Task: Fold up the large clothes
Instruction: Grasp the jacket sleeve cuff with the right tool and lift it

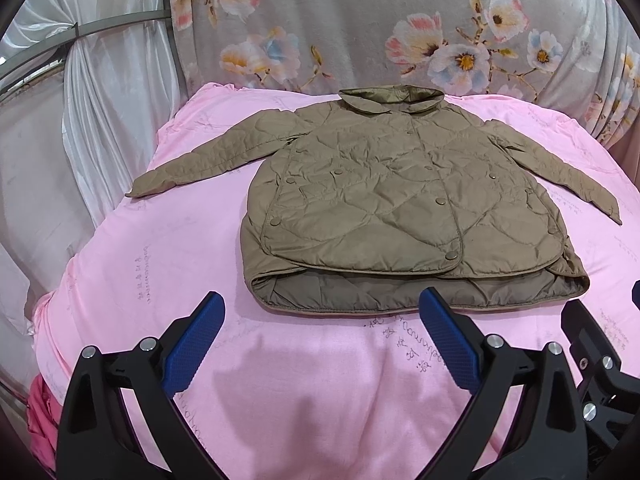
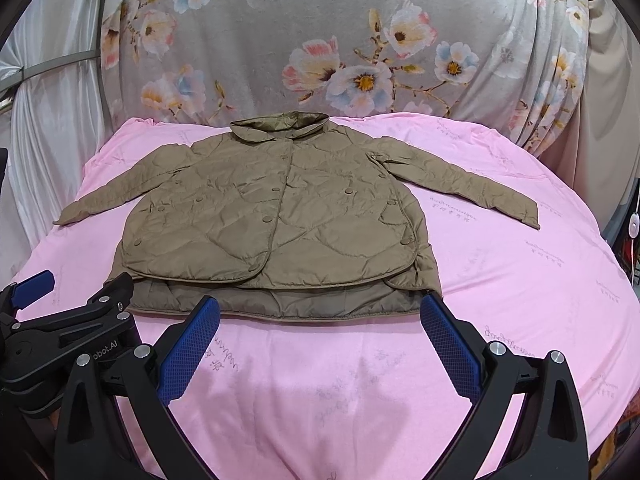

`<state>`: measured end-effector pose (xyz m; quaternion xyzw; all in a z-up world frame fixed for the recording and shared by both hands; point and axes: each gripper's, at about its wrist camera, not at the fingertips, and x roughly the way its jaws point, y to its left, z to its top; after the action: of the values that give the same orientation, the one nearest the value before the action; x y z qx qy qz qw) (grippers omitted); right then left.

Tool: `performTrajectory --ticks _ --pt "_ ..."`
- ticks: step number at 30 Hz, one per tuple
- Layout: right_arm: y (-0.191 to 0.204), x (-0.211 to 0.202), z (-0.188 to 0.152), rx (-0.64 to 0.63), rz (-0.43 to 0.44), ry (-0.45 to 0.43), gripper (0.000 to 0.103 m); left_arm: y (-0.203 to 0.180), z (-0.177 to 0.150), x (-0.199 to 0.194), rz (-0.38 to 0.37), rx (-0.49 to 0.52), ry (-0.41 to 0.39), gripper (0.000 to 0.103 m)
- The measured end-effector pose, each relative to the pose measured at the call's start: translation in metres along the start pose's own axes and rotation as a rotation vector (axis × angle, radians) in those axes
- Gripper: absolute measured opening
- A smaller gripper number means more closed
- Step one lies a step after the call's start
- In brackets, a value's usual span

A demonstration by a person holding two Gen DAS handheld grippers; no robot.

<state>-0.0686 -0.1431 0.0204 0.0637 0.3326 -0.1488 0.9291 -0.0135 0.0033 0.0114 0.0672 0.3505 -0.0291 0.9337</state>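
Note:
An olive-brown quilted jacket (image 1: 400, 196) lies flat and front-up on the pink sheet (image 1: 168, 264), buttoned, collar at the far side, both sleeves spread out to the sides. The right wrist view shows the same jacket (image 2: 276, 216). My left gripper (image 1: 322, 300) hovers open just short of the jacket's near hem, blue pads wide apart, nothing between them. My right gripper (image 2: 320, 304) is open too, level with the hem, its right fingertip near the hem's right corner. The two grippers sit side by side; the left gripper (image 2: 34, 284) shows at the right view's left edge.
The pink sheet (image 2: 520, 280) covers a bed-like surface that drops off at left and right. A grey floral cloth (image 1: 360, 24) hangs behind it. White curtains (image 1: 100, 100) hang at the left. A pink-red cloth (image 1: 40, 420) lies at the lower left edge.

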Motion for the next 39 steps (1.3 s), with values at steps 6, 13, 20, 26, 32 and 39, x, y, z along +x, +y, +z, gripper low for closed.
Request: performTrajectory --ticks 6,13,20,26,32,39 --pt "-0.002 0.011 0.002 0.002 -0.006 0.016 0.098 0.000 0.000 0.007 -0.002 -0.006 0.009 0.095" --pt "-0.021 0.035 0.013 0.019 -0.024 0.036 0.098 0.007 0.016 0.030 -0.015 -0.026 0.022 0.095" --pt "-0.148 0.098 0.042 0.379 0.087 0.098 0.098 0.032 0.042 0.071 -0.015 -0.060 0.027 0.095" --pt "-0.278 0.169 0.065 0.663 0.022 0.076 0.098 0.057 0.062 0.109 0.022 -0.119 0.025 0.095" --pt "-0.350 0.238 0.080 0.848 0.001 0.074 0.098 0.075 0.076 0.144 0.066 -0.167 0.038 0.095" --pt "-0.387 0.283 0.082 0.958 -0.041 0.044 0.079 0.086 0.078 0.172 0.076 -0.185 0.065 0.095"
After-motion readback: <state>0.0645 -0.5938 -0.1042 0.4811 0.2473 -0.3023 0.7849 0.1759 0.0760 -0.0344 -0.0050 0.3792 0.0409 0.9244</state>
